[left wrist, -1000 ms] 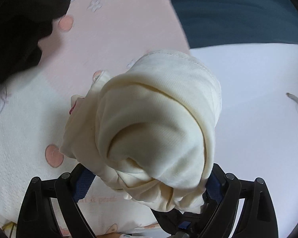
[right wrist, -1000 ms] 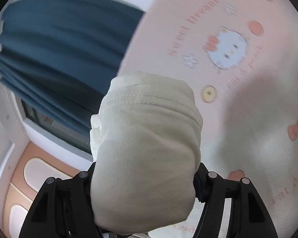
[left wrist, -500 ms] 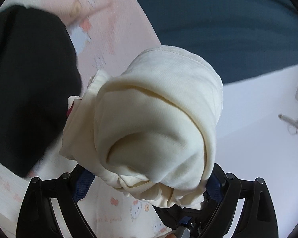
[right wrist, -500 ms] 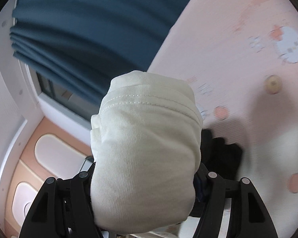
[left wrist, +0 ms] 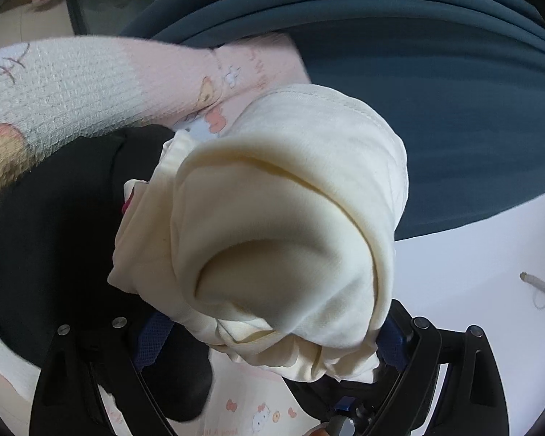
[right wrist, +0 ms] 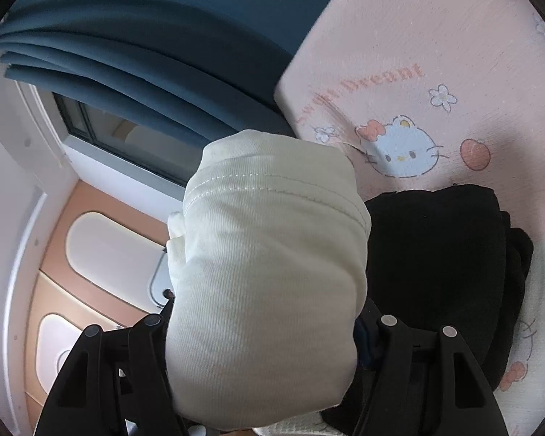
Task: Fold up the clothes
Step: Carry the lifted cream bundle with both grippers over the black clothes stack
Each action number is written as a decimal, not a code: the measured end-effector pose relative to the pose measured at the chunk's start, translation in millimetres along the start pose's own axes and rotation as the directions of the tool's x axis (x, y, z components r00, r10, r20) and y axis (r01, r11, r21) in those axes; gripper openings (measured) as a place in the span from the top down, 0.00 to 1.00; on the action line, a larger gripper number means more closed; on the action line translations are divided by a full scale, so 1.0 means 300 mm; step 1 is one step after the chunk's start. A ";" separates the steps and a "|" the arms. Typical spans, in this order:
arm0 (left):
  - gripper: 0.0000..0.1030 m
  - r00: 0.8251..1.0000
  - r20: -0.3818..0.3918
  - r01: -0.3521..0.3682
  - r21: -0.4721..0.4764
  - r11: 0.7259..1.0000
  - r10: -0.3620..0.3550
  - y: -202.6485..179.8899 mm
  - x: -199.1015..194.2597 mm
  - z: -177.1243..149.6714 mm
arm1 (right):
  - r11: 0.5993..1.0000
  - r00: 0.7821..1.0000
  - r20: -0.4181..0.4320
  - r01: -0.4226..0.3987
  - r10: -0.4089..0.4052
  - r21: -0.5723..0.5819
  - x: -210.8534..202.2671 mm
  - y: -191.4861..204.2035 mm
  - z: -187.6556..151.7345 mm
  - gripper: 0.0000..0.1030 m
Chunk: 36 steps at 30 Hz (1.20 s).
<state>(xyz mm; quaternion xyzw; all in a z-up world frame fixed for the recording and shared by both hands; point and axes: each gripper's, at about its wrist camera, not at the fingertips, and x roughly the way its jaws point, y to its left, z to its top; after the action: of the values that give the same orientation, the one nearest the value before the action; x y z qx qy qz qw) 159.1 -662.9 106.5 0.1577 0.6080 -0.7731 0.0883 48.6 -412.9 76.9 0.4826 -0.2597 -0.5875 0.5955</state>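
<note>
A cream garment is bunched between the black fingers of my left gripper, which is shut on it. In the right wrist view the same cream garment bulges out of my right gripper, also shut on it. The cloth hides both sets of fingertips. A folded black garment lies on the pink cartoon-cat bedsheet, just right of the right gripper. That black garment sits left of and below the left gripper.
A dark teal curtain hangs behind the bed and also fills the upper left of the right wrist view. A window frame and a peach padded panel lie left. A white wall is at right.
Both grippers have lifted and swung with the cream garment still held. The black garment has come into view beside each gripper, and the curtain now fills more of the left wrist view.
</note>
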 end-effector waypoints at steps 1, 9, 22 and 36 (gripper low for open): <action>0.09 1.000 -0.010 -0.018 -0.016 1.000 0.018 0.063 0.051 0.118 | 1.000 1.000 -0.012 0.017 -0.017 0.018 0.021 -0.015 0.002 0.34; 0.08 0.986 -0.044 -0.156 0.066 0.986 0.159 0.245 0.218 0.344 | 0.987 0.991 -0.081 0.118 -0.110 0.110 0.136 -0.245 -0.047 0.34; 0.08 0.965 -0.103 -0.242 0.015 0.970 0.242 0.320 -0.069 -0.160 | 0.976 0.974 -0.079 0.217 -0.214 0.027 0.211 -0.243 -0.062 0.34; 0.08 0.881 -0.002 -0.459 0.243 0.855 0.473 0.125 -0.031 -0.180 | 0.956 0.955 -0.103 0.284 -0.277 0.072 0.153 -0.302 -0.088 0.34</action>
<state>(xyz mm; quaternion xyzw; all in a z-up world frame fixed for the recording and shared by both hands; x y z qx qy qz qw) 187.4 -620.3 64.2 0.3335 0.4582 -0.7898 0.2345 39.1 -435.1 -25.3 0.5664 -0.1859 -0.6314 0.4960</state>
